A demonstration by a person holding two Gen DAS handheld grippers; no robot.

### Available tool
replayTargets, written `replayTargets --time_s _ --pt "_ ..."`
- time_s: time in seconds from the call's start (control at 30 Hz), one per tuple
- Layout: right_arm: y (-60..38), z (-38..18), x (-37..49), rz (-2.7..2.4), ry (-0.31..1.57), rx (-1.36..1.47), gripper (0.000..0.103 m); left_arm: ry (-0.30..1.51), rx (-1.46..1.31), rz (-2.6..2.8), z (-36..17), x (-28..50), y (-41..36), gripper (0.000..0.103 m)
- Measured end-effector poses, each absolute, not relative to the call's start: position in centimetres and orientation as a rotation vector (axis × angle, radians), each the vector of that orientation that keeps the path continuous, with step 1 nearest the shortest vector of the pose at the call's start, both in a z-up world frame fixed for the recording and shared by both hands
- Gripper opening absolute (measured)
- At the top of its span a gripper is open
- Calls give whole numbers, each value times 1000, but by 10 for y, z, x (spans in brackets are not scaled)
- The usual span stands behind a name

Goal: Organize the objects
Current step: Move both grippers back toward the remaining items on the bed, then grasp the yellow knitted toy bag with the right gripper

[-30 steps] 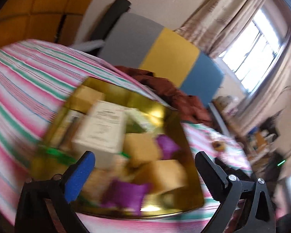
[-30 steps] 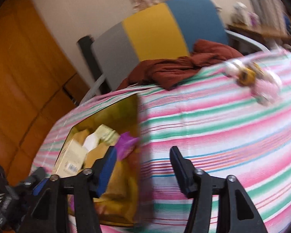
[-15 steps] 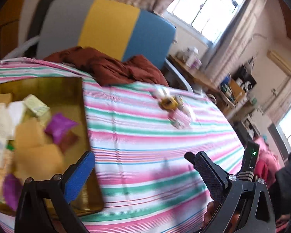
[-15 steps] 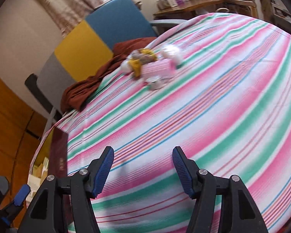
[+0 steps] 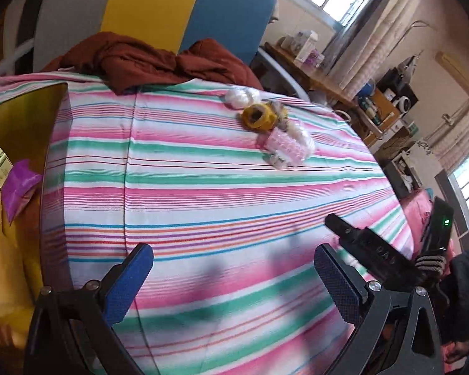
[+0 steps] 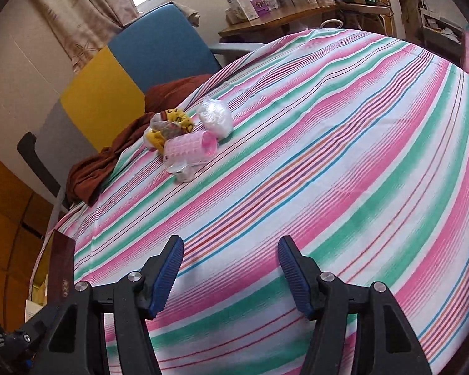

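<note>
Striped surface (image 6: 344, 143), both jaws wide open and empty. The pile (image 6: 187, 134) sits well ahead of the right gripper (image 6: 231, 276); the curler (image 6: 190, 148) could roll off if nudged sideways. Box (image 5: 25, 118) left of the left gripper (image 5: 234, 284).

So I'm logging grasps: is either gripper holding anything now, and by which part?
Nothing is held. The left gripper and right gripper are both open above the striped tablecloth.

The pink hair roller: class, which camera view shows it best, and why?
The right wrist view: the pink hair roller lies side-on, its open end visible. In the left wrist view it appears smaller and blurrier.
</note>
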State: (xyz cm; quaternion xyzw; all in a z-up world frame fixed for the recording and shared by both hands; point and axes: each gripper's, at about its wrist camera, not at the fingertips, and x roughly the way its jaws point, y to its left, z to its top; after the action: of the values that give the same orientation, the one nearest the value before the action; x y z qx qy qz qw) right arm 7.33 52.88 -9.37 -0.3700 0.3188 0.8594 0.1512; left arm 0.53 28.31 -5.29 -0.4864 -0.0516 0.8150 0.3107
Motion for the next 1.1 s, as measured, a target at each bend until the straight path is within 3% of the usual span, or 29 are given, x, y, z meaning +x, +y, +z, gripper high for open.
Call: replayTargets --time_s 0.57,0.87,0.9,1.03,1.1 --pt "575 -70 -46 2532 609 -1073 64 -69 -1374 2177 -84 -19 305 103" --pt "603 -98 -90 2506 612 -1197 64 -104 -1394 2222 -84 -38 295 103" --pt "603 -101 -91 2520 607 -1213 62 -103 -1393 2223 -84 -39 297 103" --pt "592 -106 -83 2590 532 -1222 37 -95 -1382 2219 -82 -45 308 103" --pt "590 -106 -74 2617 573 -1227 34 -86 -1367 2216 -80 -48 317 103"
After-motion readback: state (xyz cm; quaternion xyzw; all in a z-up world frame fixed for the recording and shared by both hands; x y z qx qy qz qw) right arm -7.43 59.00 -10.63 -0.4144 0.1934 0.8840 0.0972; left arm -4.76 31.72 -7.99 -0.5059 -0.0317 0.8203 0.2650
